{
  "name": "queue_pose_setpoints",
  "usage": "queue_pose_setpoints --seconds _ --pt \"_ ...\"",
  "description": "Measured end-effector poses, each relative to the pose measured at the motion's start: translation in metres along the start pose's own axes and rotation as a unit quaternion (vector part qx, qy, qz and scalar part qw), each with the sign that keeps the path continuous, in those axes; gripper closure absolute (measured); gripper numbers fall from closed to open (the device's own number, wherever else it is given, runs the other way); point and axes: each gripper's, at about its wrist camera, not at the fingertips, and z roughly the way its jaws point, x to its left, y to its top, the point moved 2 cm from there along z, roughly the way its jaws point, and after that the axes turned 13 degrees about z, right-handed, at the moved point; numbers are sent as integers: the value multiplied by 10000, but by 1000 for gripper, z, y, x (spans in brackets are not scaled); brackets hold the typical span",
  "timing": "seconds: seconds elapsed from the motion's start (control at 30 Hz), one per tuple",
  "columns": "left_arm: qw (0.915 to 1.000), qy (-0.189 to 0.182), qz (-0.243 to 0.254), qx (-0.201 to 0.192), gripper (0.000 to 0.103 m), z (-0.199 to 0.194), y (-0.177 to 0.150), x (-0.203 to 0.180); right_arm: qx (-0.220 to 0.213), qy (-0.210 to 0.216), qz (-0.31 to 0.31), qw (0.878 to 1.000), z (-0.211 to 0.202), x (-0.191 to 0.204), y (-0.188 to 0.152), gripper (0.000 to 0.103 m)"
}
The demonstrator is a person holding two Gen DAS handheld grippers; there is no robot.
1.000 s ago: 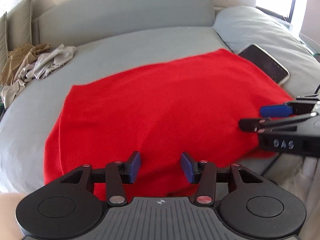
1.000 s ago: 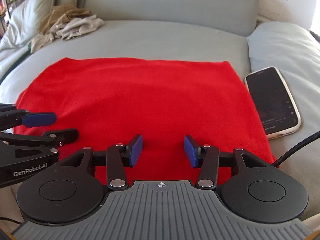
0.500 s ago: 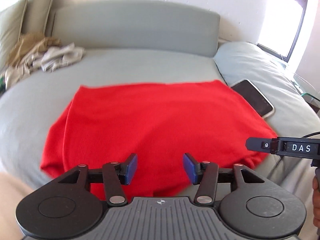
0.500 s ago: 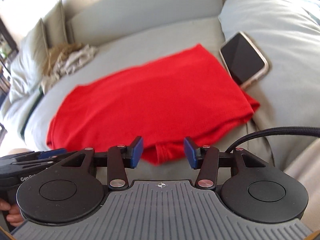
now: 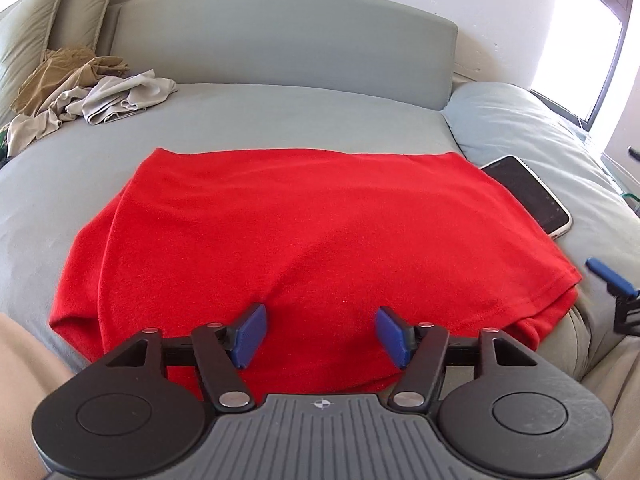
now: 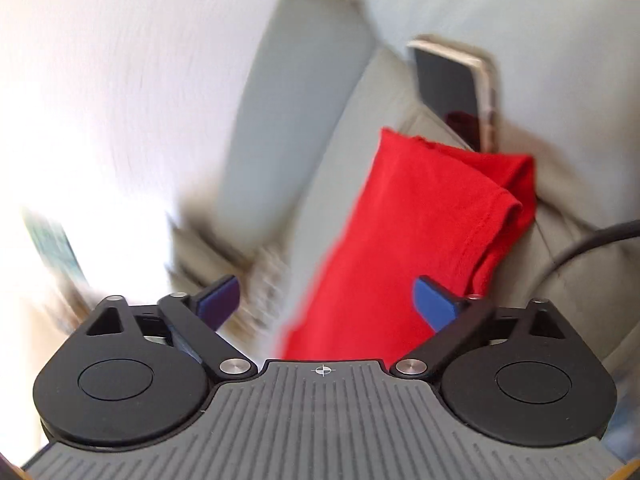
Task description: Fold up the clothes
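A folded red garment lies flat on the grey sofa seat, its near edge hanging over the seat front. My left gripper is open and empty, just above that near edge. My right gripper is open and empty. It is rolled sideways off the garment's right corner, and its view is blurred. One blue fingertip of it shows at the right edge of the left wrist view.
A phone lies face up against the garment's right side, also in the right wrist view. A heap of beige and tan clothes lies at the back left. A black cable runs at the right.
Both grippers have pulled back from the garment toward me. The right gripper has swung to the right and rolled over, and its jaws have opened wider. The garment has not moved.
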Motion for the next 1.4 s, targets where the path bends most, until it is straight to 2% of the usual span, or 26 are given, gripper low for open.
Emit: queue_pose_setpoints --seconds 0.1,0.2,0.3,0.33,0.4,0.47,0.53,0.6,0.67,0.73,0.83,0.93,1.13,1.33,1.4 --pt "10000 37 68 4 39 0 0 -4 -152 266 391 9988 -12 -2 14 6" --pt "10000 47 23 -7 39 0 0 -4 -74 240 535 9983 -13 1 14 6" --pt "10000 41 18 -18 39 -1 -1 -4 -395 -686 34 9969 -7 6 13 6" --pt "10000 27 -3 -26 39 -1 -1 -3 -424 -1046 -114 9935 -3 6 14 9" --pt "10000 -8 -50 -38 39 -1 -2 -1 -431 -1496 -386 9870 5 4 15 17" --pt "10000 -42 -71 -45 39 -1 -2 1 -384 -1689 -637 9828 13 1 18 30" --pt "10000 -62 -54 -49 39 -1 -3 1 -279 -1784 -761 9806 22 -4 25 33" --pt "10000 -64 -27 -57 39 -1 -3 1 -244 -1765 -621 9820 28 -12 30 38" --pt "10000 -67 4 -66 39 -1 -3 2 -245 -1554 -576 9859 29 -16 31 40" --pt "9999 -75 14 -68 39 0 -3 2 -105 -1305 -554 9898 33 -21 29 52" --pt "9999 -101 16 -67 39 0 -3 3 -36 -1318 -701 9888 43 -23 23 55" --pt "9999 -124 -3 -69 39 0 -3 3 -13 -1197 -463 9917 45 -26 20 50" --pt "9998 -155 -57 -71 39 0 -3 4 -126 -925 -329 9951 70 -31 31 51" --pt "9997 -187 -76 -98 39 0 -5 6 -349 -766 -1135 9900 95 -25 32 51" --pt "9997 -194 -50 -102 39 0 -4 5 -435 -985 -1269 9861 96 -21 31 56"
